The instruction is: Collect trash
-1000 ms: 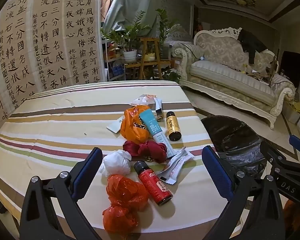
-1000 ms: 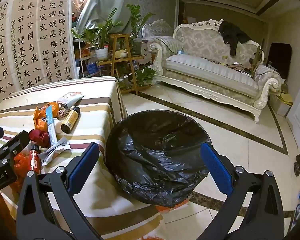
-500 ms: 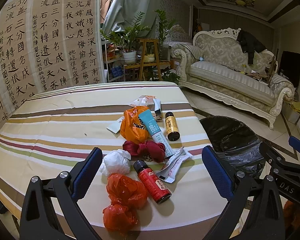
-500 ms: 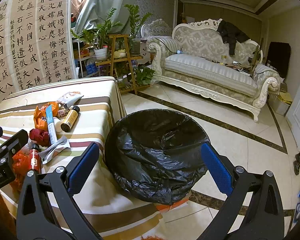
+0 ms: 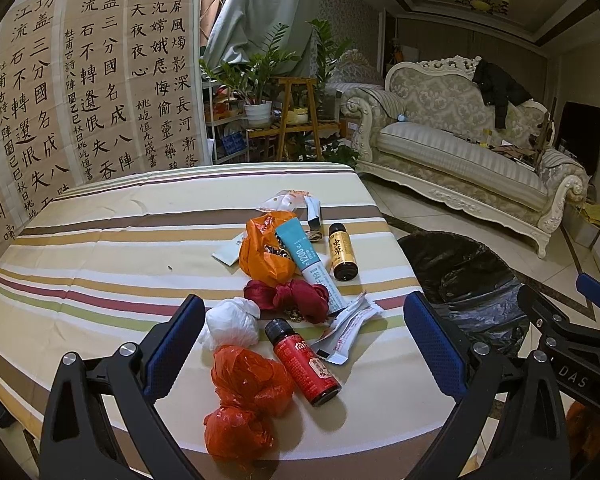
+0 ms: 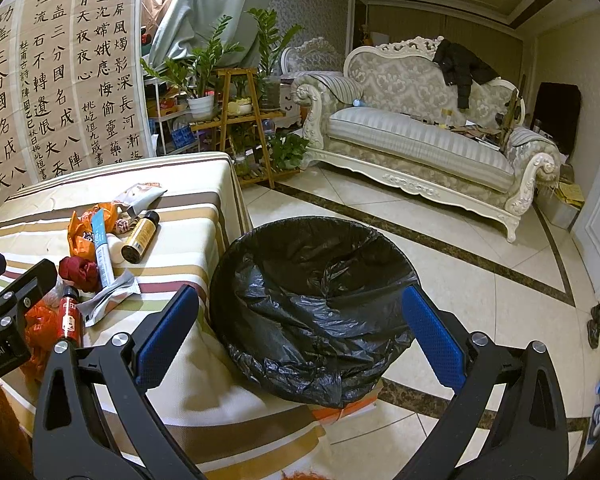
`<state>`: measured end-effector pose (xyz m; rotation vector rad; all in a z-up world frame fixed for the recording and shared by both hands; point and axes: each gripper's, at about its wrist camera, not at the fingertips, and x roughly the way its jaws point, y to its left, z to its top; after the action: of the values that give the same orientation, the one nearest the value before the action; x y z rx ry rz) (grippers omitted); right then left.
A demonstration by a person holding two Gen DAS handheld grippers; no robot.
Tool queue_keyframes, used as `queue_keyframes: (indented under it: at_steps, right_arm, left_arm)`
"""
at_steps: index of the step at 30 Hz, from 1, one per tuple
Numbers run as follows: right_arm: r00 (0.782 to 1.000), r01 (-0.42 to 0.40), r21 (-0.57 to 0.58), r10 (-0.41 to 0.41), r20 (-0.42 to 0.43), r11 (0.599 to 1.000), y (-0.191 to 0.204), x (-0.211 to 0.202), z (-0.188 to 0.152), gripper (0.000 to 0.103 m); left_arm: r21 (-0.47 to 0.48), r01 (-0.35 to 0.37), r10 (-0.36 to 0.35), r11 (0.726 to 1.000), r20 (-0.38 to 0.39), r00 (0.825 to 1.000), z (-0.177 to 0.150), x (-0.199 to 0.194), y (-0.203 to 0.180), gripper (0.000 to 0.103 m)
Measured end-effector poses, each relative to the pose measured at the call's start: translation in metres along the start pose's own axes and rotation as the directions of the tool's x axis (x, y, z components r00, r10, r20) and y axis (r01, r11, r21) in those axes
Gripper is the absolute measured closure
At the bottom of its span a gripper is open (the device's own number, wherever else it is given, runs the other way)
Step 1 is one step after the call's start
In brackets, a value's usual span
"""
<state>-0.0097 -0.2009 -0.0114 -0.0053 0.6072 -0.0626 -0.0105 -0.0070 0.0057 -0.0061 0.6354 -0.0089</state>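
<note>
My left gripper (image 5: 300, 344) is spread wide with nothing between its blue pads (image 5: 176, 336), held above the near edge of the striped tablecloth (image 5: 100, 248). Framed between the fingers: a white crumpled bag (image 5: 232, 322), a red plastic bag (image 5: 248, 376) knotted into two lumps, and a red bottle (image 5: 306, 362) lying on its side, cap toward the far end. Just beyond lie a dark red wad (image 5: 288, 296), a torn white wrapper (image 5: 348, 328), an orange bag (image 5: 264, 256), a teal-and-white tube (image 5: 310, 264) laid across it, and a gold bottle (image 5: 342, 252) on its side. A further wrapper (image 5: 288, 202) sits at the far end of the pile.

My right gripper (image 6: 300, 336) is likewise wide apart and empty, hanging over the black-lined bin (image 6: 312, 300), which stands on the tiled floor (image 6: 480, 280) touching the table's right edge.

View differences: the left camera shows the whole trash pile but only part of the bin's liner, behind my right gripper's fingers. The right camera shows the bin's full rim and interior; I see no trash lying in it. From there my left gripper's fingers cover much of the red bag, and the white bag does not show. Only the right camera catches the small dark object (image 6: 596, 320) on the floor at far right.
</note>
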Motion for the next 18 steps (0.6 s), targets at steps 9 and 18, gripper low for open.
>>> queue_keyframes:
  at_steps: [9, 18]
  right_arm:
    - [1.0, -0.002, 0.001, 0.002, -0.003, 1.0, -0.0004, -0.0001, -0.0032, 0.004]
    - [1.0, -0.003, 0.001, 0.003, -0.004, 1.0, 0.0001, 0.0003, -0.0043, 0.004]
  left_arm:
    - [-0.001, 0.001, -0.001, 1.0, -0.003, 1.0, -0.0011, -0.0002, -0.0002, 0.006]
    - [-0.002, 0.002, -0.002, 1.0, -0.004, 1.0, -0.0008, 0.0001, 0.0003, 0.006]
